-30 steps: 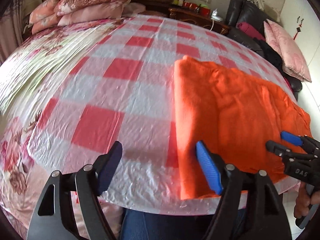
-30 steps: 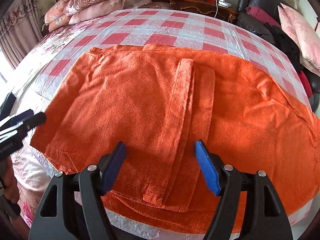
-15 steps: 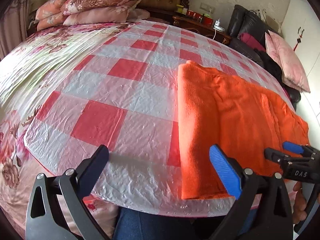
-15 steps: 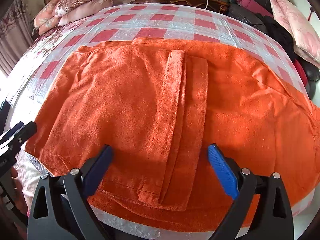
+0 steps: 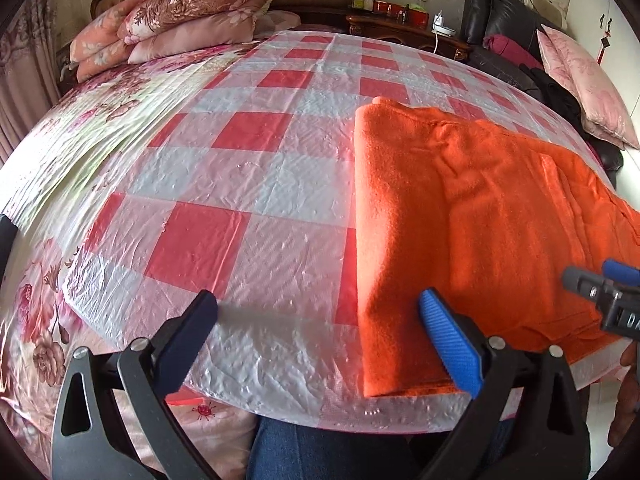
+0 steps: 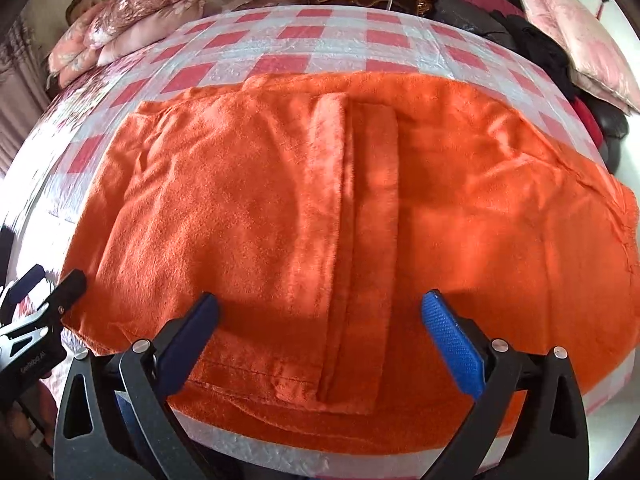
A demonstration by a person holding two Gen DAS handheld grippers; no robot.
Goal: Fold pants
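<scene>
The orange pants (image 6: 320, 216) lie folded flat on the checked plastic sheet (image 5: 224, 184) at the bed's near edge. The right gripper (image 6: 320, 328) hovers over them, jaws wide apart and empty. The left gripper (image 5: 320, 328), at their left edge, is closing slightly, nothing clamped.

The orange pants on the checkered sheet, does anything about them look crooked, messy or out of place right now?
Slightly. The orange pants lie folded on the checkered plastic sheet, but the top layers' hems near the bed's front edge are staggered, not flush, and one narrow strip sticks out beside the upper fold. Nothing looks torn or spilled.
</scene>
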